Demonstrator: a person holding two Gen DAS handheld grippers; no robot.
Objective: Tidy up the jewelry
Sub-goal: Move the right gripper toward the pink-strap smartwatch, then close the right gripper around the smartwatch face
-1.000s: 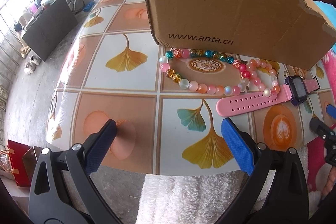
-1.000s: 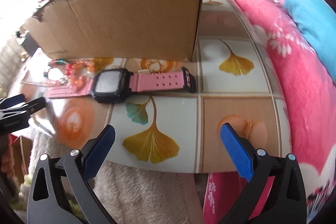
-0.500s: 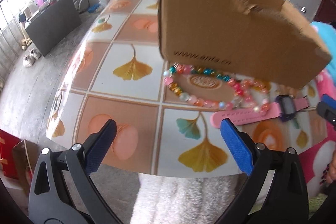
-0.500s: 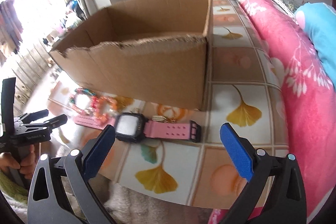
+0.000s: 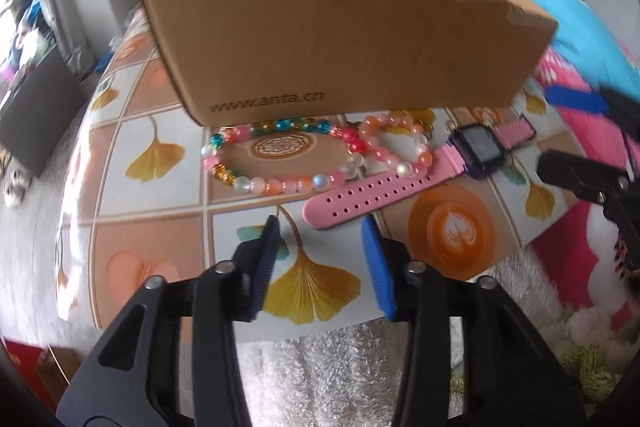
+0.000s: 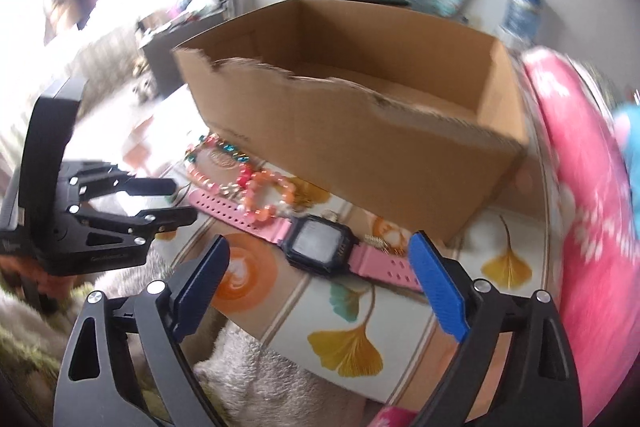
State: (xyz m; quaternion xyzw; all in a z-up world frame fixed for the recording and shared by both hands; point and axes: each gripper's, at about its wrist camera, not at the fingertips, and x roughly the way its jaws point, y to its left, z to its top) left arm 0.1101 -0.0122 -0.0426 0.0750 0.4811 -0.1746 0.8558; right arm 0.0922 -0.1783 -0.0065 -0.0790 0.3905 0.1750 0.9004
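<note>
1. The pink rubber-strapped digital watch with a dark square face (image 6: 320,247) is lying flat on the ginkgo-patterned glossy tabletop (image 5: 160,155), just in front of the open brown cardboard box (image 6: 360,131). It is looking light, with a stiff case and a floppy strap; the case or the strap right beside it is probably giving the surest pinch.
2. The long strand of pink, teal and frosted round beads (image 5: 276,163) is resting in a loop against the box wall, and the smaller peach-and-pink bead bracelet (image 5: 394,143) is overlapping the watch strap. Both are likely to be slippery and limp, sagging when lifted, so a pinch across a single run of beads is seeming wise.
3. The left gripper (image 5: 320,259) is hovering over the table edge near the strap's free end; its jaws have just been closing to a narrow gap, with nothing between them.
4. The right gripper (image 6: 320,279) is standing wide, having just narrowed slightly, with the watch showing between its blue pads (image 6: 438,287) but untouched.
</note>
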